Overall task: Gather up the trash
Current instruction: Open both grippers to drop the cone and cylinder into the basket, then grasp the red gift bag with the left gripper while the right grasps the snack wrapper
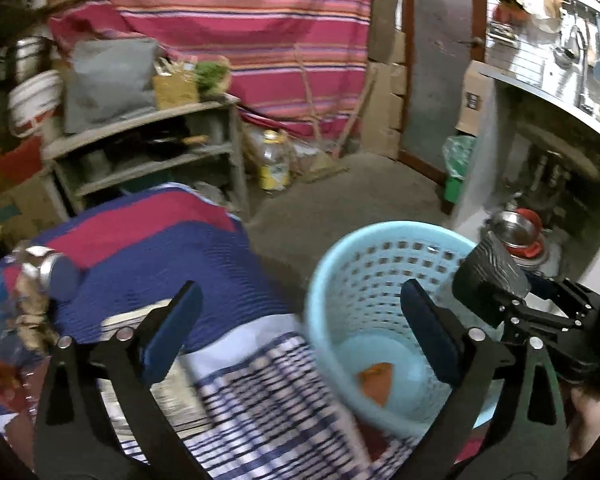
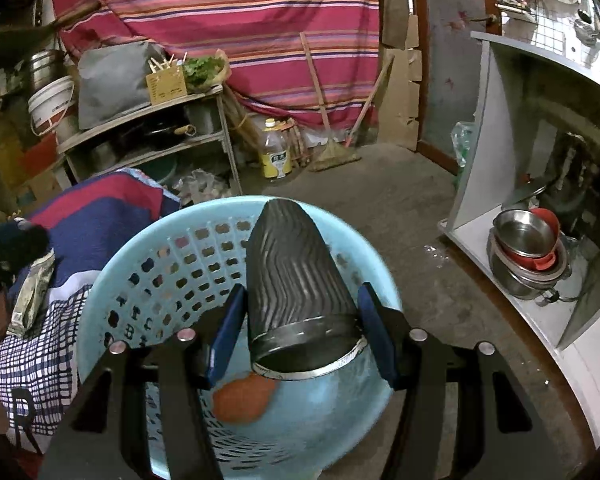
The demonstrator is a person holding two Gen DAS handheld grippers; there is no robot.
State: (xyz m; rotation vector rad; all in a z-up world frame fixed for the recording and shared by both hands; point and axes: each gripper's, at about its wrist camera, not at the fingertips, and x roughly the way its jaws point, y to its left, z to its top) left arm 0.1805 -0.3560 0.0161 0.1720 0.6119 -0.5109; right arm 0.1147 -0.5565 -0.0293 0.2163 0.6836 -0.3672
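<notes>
Right wrist view: right tongs (image 2: 302, 334) pinch a dark ribbed paper cup (image 2: 296, 280), mouth toward the camera, over the pale blue perforated plastic basket (image 2: 148, 264).
Basket floor: an orange scrap (image 2: 242, 400).
Left tongs (image 1: 302, 330): spread wide, nothing between.

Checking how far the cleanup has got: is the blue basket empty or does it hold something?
Not empty: an orange scrap lies on the bottom of the blue basket; the rest of the visible floor is bare.
</notes>
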